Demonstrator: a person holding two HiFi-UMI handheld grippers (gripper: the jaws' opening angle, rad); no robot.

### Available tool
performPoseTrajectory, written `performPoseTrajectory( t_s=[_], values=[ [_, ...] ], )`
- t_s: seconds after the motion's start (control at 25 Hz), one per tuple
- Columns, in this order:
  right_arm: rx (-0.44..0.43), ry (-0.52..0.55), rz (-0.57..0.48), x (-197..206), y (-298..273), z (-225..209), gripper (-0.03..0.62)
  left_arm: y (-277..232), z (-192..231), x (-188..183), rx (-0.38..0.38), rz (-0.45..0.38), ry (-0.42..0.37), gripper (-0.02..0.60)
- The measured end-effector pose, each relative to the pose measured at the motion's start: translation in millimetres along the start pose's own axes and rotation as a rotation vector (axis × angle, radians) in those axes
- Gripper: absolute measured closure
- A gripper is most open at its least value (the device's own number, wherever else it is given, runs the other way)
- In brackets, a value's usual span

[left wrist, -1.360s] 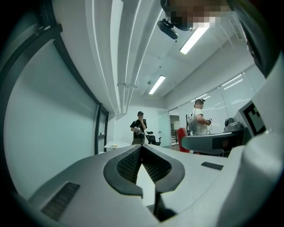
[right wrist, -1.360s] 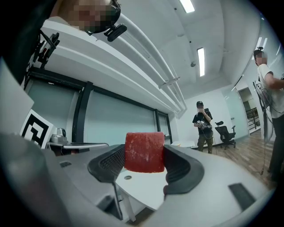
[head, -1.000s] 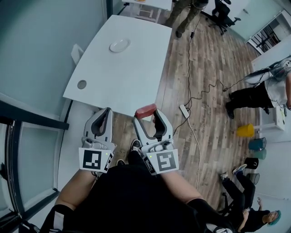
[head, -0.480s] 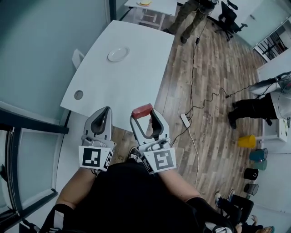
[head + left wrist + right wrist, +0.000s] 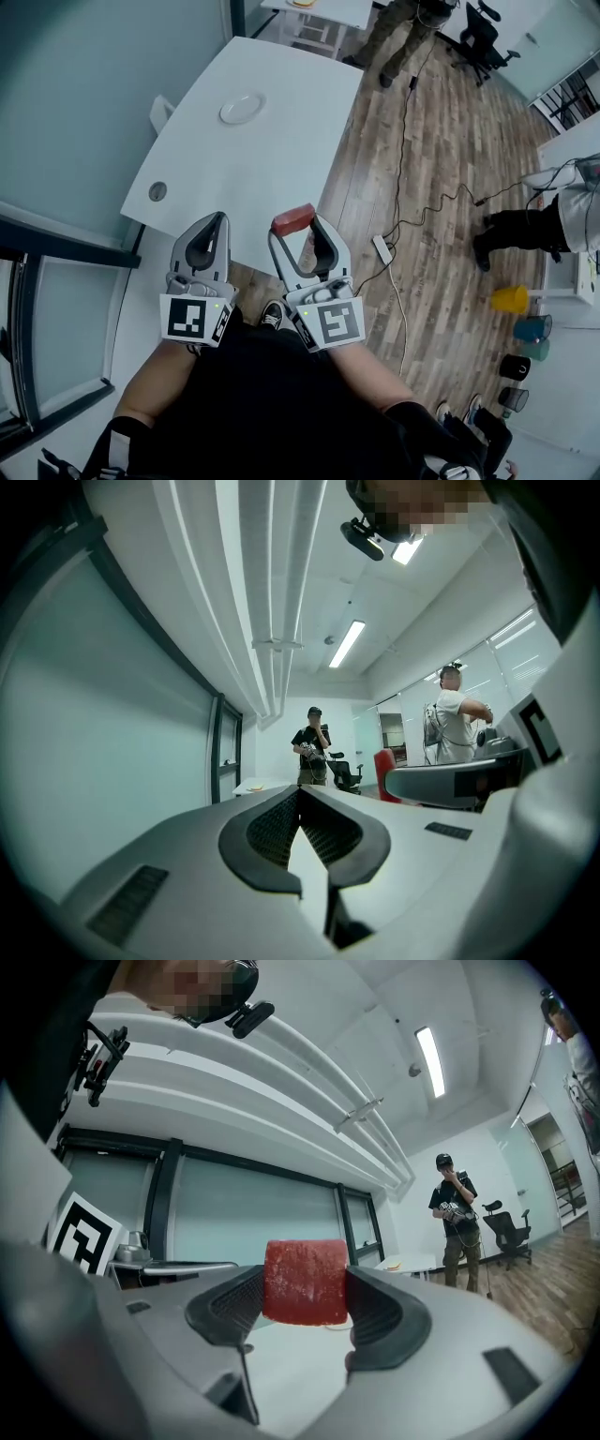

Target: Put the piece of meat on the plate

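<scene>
- The left gripper (image 5: 216, 221) is grey moulded plastic with dark ribbed pads (image 5: 272, 829). Its jaws meet at the tips and hold nothing.
- The table (image 5: 281, 141) ahead is smooth, white and rounded at the corners. A small round grommet (image 5: 157, 190) sits near its left edge.
- The plate (image 5: 242, 108) is white, round and shallow. It lies on the far left part of the tabletop, with bare surface all around it.
- The right gripper (image 5: 298, 225) has its jaws set a moderate width apart. They are clamped on the piece of meat (image 5: 305, 1282), a red, grainy block with squared sides.
- In the head view the meat (image 5: 292, 218) hangs at the table's near edge, well apart from the plate.
- To the right is the plank wood floor (image 5: 431, 159), which is open. A thin cable (image 5: 405, 122) trails across it to a power strip (image 5: 382, 249) near the table's right edge.
</scene>
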State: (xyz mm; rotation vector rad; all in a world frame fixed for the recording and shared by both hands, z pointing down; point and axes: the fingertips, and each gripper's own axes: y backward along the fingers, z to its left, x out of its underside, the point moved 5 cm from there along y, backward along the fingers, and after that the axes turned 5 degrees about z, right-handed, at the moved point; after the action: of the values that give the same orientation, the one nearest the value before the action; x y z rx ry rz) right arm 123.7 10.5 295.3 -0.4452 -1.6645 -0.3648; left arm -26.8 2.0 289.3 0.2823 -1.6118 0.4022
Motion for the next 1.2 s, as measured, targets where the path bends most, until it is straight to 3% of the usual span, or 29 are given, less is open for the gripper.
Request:
performPoseTrajectory(
  t_s=[0.56,1.2],
  values=[
    [0.044,0.025,0.014,3,-46,-5,0.319,-41,36,12,0.032,0.008,0.034,0.578],
    [0.123,0.024,0.113,16,-155,-22,0.319,-131,115,22,0.094,0.047,0.071,0.578]
  ],
)
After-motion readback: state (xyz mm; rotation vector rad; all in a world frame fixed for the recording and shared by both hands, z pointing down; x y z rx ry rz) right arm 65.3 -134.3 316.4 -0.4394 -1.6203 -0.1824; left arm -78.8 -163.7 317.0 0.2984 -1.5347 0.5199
